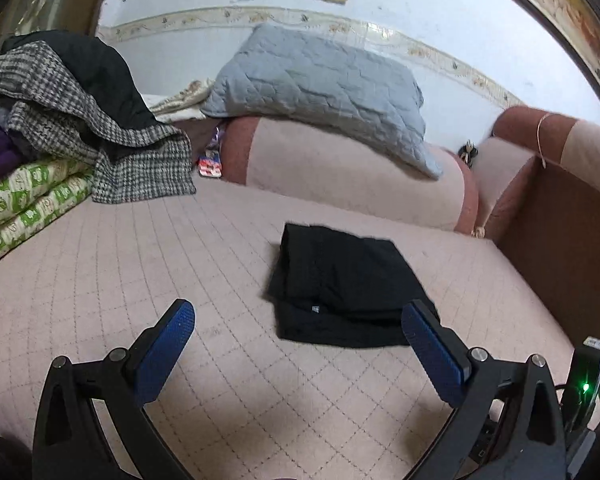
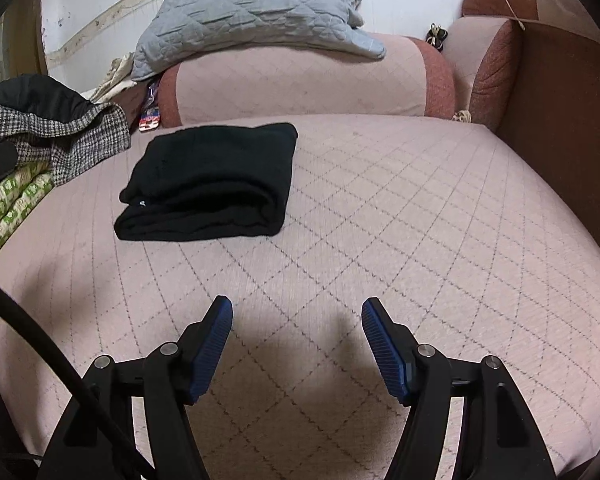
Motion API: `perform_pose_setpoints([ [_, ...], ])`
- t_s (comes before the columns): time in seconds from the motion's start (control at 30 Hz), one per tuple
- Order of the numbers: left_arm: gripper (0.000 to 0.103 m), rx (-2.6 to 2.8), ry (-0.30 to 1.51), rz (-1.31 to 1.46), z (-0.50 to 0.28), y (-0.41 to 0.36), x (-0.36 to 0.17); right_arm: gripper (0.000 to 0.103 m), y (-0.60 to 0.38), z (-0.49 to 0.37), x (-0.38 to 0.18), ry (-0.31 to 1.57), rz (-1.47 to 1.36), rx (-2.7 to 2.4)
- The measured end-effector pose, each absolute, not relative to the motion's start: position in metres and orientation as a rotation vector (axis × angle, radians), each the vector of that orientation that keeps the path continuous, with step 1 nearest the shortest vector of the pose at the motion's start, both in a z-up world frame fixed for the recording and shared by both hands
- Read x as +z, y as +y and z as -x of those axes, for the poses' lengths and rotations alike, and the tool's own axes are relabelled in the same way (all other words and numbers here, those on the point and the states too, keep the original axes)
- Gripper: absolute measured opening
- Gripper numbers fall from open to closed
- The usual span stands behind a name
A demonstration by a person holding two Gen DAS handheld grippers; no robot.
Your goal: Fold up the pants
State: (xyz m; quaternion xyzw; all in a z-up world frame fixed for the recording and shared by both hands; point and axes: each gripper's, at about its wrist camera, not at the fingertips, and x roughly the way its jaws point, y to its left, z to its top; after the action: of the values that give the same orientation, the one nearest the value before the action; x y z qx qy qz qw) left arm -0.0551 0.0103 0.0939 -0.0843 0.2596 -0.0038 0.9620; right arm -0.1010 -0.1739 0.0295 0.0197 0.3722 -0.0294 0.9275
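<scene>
2 claws in view, both spread wide with nothing between the blue pads. Left claw (image 1: 298,316) hangs above the pink quilted sofa seat (image 1: 100,272); its right pad overlaps the near right corner of the black pants (image 1: 340,280) in the left wrist view, contact can't be confirmed. Right claw (image 2: 297,312) sits over bare seat (image 2: 440,220), well apart from the pants (image 2: 212,180), which lie ahead and to its left. Pants are folded into a compact rectangle of several stacked layers, flat on the seat, small pale tag (image 2: 142,202) showing at the near left edge. Behind them: pink and rust bolster cushion (image 1: 340,172) along the sofa back, grey quilted pillow (image 1: 320,80) lying on top of it. Rust armrest (image 2: 556,100) on the right side. Left side: clothes pile with a houndstooth garment (image 1: 100,148) and a black one (image 1: 100,76) on top, all resting on a green and white patterned folded blanket (image 1: 28,204). Small red, white and blue packet (image 1: 211,166) wedged between the pile and the bolster.
</scene>
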Motion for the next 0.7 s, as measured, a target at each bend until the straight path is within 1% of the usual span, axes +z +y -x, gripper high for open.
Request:
perform_pose_setpoints([
  [0.17,0.103,0.02,0.665,0.124,0.041,0.002,0.072,0.074,-0.176,0.098,0.023,0.787,-0.051,-0.061],
  [0.3,0.103,0.024,0.736,0.105,0.034,-0.003,0.057,0.074,-0.177,0.096,0.018,0.804,-0.056,-0.058],
  [0.7,0.103,0.017,0.808,0.095,0.025,-0.005,0.039,0.075,-0.179,0.091,0.01,0.843,-0.069,-0.061],
])
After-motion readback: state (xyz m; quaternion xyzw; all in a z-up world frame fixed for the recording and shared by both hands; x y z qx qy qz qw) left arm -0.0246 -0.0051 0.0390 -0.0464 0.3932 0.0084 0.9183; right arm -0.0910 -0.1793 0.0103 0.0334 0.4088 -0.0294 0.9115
